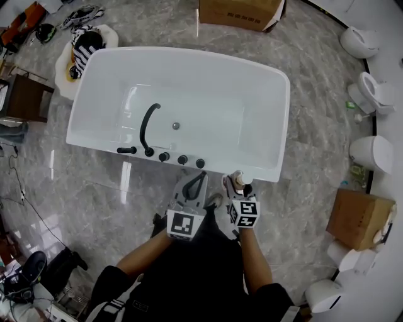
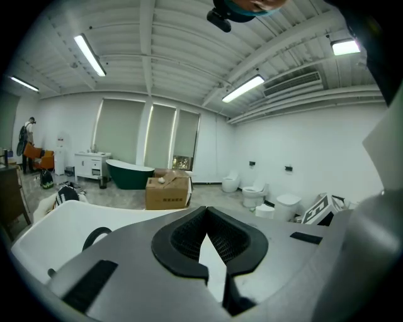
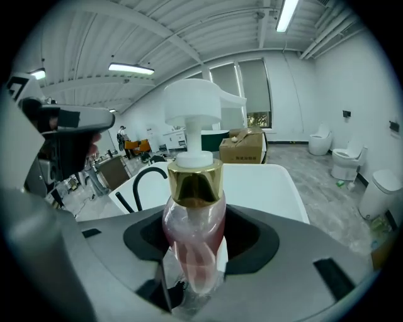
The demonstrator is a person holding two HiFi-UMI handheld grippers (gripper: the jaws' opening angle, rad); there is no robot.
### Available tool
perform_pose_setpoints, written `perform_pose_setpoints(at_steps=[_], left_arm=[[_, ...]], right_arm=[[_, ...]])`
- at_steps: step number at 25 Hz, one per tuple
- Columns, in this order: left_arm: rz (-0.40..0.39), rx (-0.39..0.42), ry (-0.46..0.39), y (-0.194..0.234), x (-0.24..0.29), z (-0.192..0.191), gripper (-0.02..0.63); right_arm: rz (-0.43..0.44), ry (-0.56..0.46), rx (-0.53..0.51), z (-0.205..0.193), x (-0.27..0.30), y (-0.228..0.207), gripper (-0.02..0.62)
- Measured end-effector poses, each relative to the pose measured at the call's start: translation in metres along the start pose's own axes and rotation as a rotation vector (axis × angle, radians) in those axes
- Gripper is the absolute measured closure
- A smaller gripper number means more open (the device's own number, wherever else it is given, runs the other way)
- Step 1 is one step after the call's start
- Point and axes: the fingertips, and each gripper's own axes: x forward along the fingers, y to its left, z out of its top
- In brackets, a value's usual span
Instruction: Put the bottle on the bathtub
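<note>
A clear bottle of pink liquid, with a gold collar and a white pump head, stands upright between my right gripper's jaws, which are shut on its body. In the head view the bottle and the right gripper sit just off the near rim of the white bathtub, towards its right corner. My left gripper is beside it on the left, fingertips together and holding nothing. In the left gripper view, that gripper points over the tub's rim.
A black faucet and several black knobs line the tub's near rim. A cardboard box stands behind the tub and another at the right. Toilets line the right wall. A brown stool is at the left.
</note>
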Motion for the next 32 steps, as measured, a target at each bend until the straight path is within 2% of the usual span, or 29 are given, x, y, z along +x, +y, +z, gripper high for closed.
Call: perform_pose_setpoints(at_steps=[12, 14, 21, 32], left_arm=[[-0.003, 0.006, 0.035, 0.008, 0.034, -0.029, 0.591], [0.007, 0.023, 0.005, 0.009, 0.039, -0.030, 0.591], [0.018, 0.112, 0.004, 0.012, 0.054, -0.052, 0.591], [0.022, 0.128, 0.001, 0.017, 0.070, -0.077, 0.591]], right_arm=[[-0.022, 0.122, -0.013, -0.046, 0.067, -0.026, 0.379], [-0.026, 0.142, -0.009, -0.056, 0.074, -0.030, 0.380], [-0.037, 0.188, 0.001, -0.081, 0.096, -0.038, 0.380], [-0.096, 0.230, -0.005, -0.108, 0.117, -0.050, 0.380]])
